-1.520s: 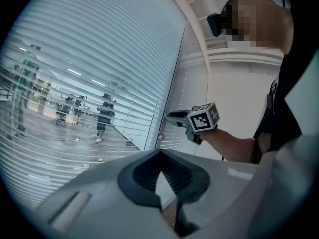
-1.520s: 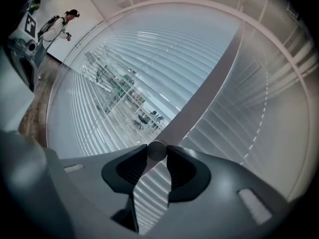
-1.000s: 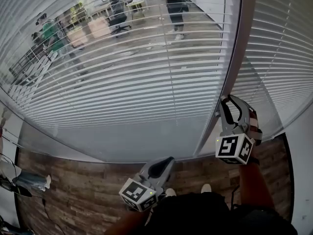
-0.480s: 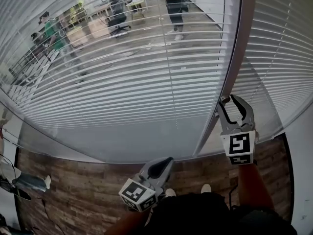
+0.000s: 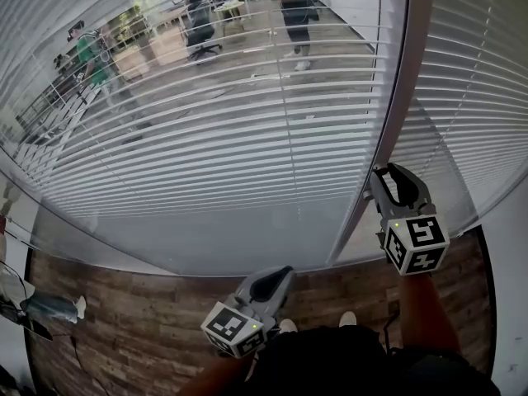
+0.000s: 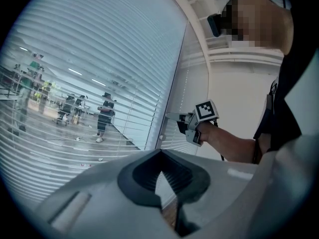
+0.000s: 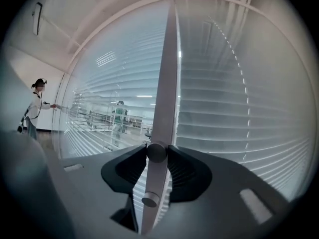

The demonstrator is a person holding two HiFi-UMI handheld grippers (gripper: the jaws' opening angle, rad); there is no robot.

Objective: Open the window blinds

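Observation:
White slatted blinds (image 5: 206, 139) cover the left glass pane; their slats are tilted, so an office floor shows through. A second set of blinds (image 5: 478, 97) on the right pane looks more closed. On the grey frame post (image 5: 398, 114) between them sits a small round knob (image 7: 156, 152). My right gripper (image 5: 386, 172) is shut on that knob; its jaws have just been closing on it. A second small knob (image 7: 150, 200) sits lower on the post. My left gripper (image 5: 279, 274) hangs low near my body, shut and empty, away from the window.
Wooden floor (image 5: 124, 320) runs below the window sill. A white wall (image 5: 511, 246) stands close at the right. Beyond the glass, people and desks (image 5: 198, 15) are seen. Another person (image 7: 36, 103) stands by the blinds at the far left.
My right gripper has rolled on the post, its marker cube swinging from the left over to the right. The left gripper has stayed still.

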